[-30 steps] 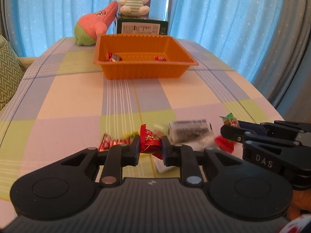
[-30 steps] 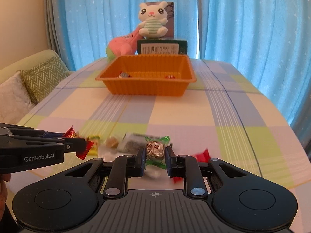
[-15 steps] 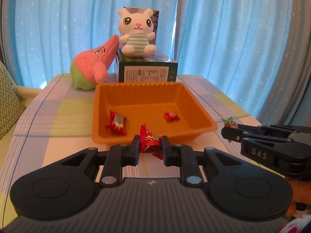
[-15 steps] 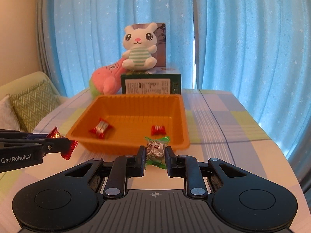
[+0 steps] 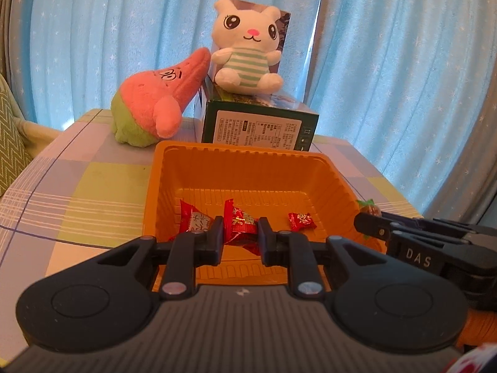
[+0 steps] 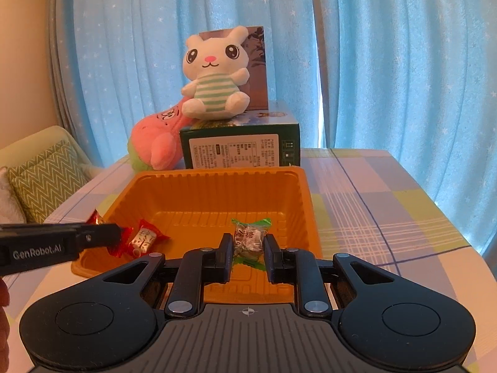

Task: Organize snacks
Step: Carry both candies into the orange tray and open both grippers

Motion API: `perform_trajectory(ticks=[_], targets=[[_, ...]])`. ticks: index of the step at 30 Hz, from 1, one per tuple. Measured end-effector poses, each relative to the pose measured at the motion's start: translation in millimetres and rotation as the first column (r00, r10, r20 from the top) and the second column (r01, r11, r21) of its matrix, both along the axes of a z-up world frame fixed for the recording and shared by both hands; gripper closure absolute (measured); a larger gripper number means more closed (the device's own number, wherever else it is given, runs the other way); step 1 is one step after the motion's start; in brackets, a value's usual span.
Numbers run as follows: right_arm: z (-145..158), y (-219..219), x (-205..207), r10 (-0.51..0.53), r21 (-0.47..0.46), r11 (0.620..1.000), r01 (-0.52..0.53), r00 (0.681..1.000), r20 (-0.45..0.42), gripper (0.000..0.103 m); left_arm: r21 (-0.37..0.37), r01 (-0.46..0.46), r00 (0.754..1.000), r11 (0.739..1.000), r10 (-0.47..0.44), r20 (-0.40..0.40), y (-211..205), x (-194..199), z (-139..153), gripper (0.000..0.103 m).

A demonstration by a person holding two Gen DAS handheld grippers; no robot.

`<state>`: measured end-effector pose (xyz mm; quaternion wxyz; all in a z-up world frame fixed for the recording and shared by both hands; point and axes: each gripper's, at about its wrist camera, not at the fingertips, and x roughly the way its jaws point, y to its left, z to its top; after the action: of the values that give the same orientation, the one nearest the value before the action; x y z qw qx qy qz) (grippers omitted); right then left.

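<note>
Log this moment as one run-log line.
left gripper: shut on red candy | right gripper: shut on green candy | both over orange tray | in tray: two red candies | next: release

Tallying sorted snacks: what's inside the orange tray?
Lying in the tray: a red-white candy and a small red candy. The hand-held grippers hide its near floor, so more could lie there.

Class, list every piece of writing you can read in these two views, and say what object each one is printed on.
"DAS": side of the right hand-held gripper.
"GenRobot.AI": side of the left hand-held gripper.
"糖": wrapper of the green candy held by the right one.
White label on the green box: print too small to read.
Red candy wrappers: unreadable.
</note>
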<state>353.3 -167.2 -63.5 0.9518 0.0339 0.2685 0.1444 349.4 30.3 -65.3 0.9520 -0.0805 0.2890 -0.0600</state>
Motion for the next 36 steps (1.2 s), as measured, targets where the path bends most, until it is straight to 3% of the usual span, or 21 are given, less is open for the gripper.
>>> perform_trajectory(ticks=[6,8,24,32,34,36], targets=[[-5.0,8.2,10.1,0.021,-0.005,1.0,-0.021,1.0,-0.001,0.082,0.006,-0.008,1.0,1.0,0.008,0.0,1.1,9.9,-6.4,0.081],[-7.2,7.7,10.7,0.019,-0.004,1.0,-0.02,1.0,-0.007,0.082,0.013,-0.021,1.0,1.0,0.021,-0.006,2.9,9.7,-8.5,0.067],[-10.0,3.4,16.0,0.036,0.078,0.996,-0.034,0.999,-0.021,0.082,0.029,-0.053,0.999,0.998,0.053,-0.004,13.4,4.7,-9.6,0.065],[-5.7,-16.0,16.1,-0.045,0.127,0.991,0.046,0.999,-0.012,0.08,0.035,-0.054,0.999,0.998,0.054,0.002,13.2,1.9,-10.5,0.063],[-3.4,-21.7,14.8,-0.069,0.138,0.988,0.069,0.998,-0.002,0.077,0.035,-0.052,0.999,0.998,0.052,0.004,12.7,1.5,-10.1,0.062],[-0.7,-27.7,12.1,-0.092,0.149,0.985,0.089,0.996,0.013,0.068,0.036,-0.05,0.999,0.998,0.05,0.008,11.8,0.4,-9.3,0.062]])
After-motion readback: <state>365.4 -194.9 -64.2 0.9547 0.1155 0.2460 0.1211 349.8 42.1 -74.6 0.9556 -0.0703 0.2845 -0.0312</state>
